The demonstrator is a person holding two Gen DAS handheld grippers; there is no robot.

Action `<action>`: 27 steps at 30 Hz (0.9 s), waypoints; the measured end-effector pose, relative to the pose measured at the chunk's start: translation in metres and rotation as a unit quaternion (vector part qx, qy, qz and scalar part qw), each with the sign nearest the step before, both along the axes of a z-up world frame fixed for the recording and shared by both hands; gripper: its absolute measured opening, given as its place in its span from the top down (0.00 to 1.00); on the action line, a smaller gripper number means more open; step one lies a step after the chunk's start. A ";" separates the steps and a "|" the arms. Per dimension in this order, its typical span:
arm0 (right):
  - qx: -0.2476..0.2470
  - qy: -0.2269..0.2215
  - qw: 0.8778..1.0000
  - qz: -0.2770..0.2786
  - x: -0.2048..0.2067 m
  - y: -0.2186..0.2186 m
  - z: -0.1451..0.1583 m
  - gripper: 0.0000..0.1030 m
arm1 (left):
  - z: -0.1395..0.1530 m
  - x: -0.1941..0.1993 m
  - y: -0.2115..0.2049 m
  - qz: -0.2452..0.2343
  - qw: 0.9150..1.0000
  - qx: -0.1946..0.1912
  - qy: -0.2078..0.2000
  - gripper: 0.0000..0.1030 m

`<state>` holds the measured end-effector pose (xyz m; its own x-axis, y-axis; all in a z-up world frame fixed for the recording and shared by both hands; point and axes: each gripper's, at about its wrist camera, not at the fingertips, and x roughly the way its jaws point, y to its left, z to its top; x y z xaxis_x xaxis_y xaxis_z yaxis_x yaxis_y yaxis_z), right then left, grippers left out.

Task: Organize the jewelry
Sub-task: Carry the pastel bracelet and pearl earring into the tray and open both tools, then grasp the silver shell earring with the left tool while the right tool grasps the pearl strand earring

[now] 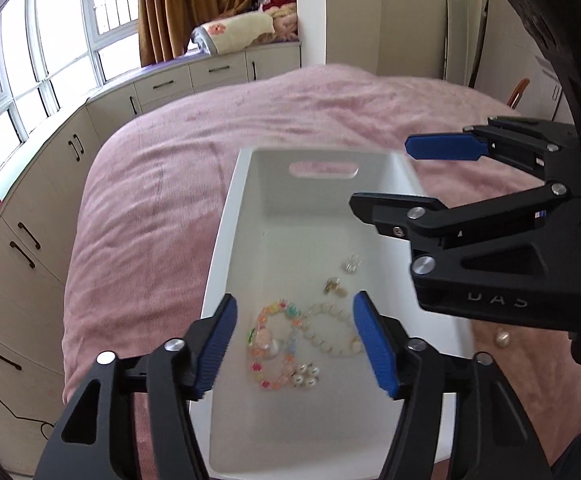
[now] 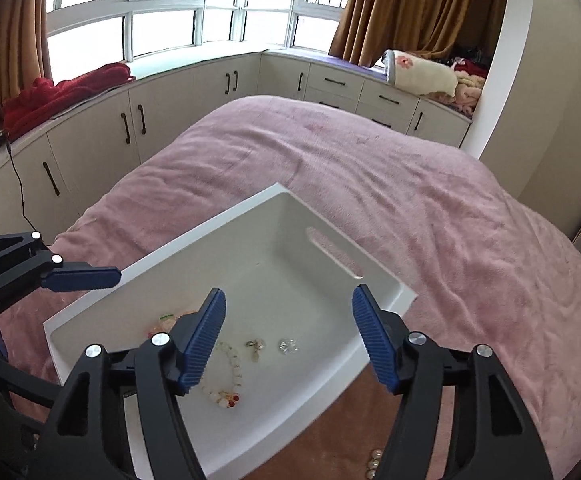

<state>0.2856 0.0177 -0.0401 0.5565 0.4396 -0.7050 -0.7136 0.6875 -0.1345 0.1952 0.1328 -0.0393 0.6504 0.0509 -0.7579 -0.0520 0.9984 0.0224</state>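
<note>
A white tray [image 1: 246, 208] lies on the pink bed and holds jewelry: a colourful bead bracelet [image 1: 268, 344], a white bead bracelet [image 1: 332, 334], pearl earrings [image 1: 305, 376], a gold piece [image 1: 333, 286] and a clear crystal piece [image 1: 351, 263]. My left gripper [image 1: 294, 344] is open and empty above the tray's near end. My right gripper [image 2: 288, 336] is open and empty over the tray [image 2: 330, 216]; it also shows in the left wrist view [image 1: 394, 176]. A pearl [image 1: 502, 338] lies on the bedding right of the tray, and pearl beads [image 2: 373, 462] show near my right gripper.
The pink bedspread [image 2: 430, 208] surrounds the tray. Cream cabinets [image 2: 90, 140] with dark handles run under the windows. A red blanket [image 2: 62, 88] and folded bedding [image 2: 422, 72] lie on the window seat. A cable [image 2: 16, 184] hangs down the cabinets.
</note>
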 end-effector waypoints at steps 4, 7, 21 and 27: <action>0.032 -0.030 0.999 -0.020 -0.003 -0.040 0.030 0.28 | 0.035 -0.009 -0.024 -0.013 0.999 0.006 -0.052 0.28; 0.046 -0.052 0.997 -0.033 -0.009 -0.070 0.048 0.22 | 0.059 -0.020 -0.049 -0.036 0.996 0.006 -0.087 0.19; 0.073 -0.059 0.989 -0.113 -0.027 -0.207 0.043 0.14 | 0.080 -0.059 -0.159 -0.118 0.982 0.000 -0.150 0.10; 0.082 -0.051 0.987 -0.128 -0.025 -0.239 0.023 0.14 | 0.048 -0.058 -0.180 -0.115 0.985 -0.028 -0.128 0.09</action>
<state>0.2605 -0.2216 -0.0169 0.7286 0.3793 -0.5704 -0.5027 0.8617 -0.0691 0.1374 -0.0468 0.0090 0.8103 -0.1573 -0.5645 0.1792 0.9837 -0.0169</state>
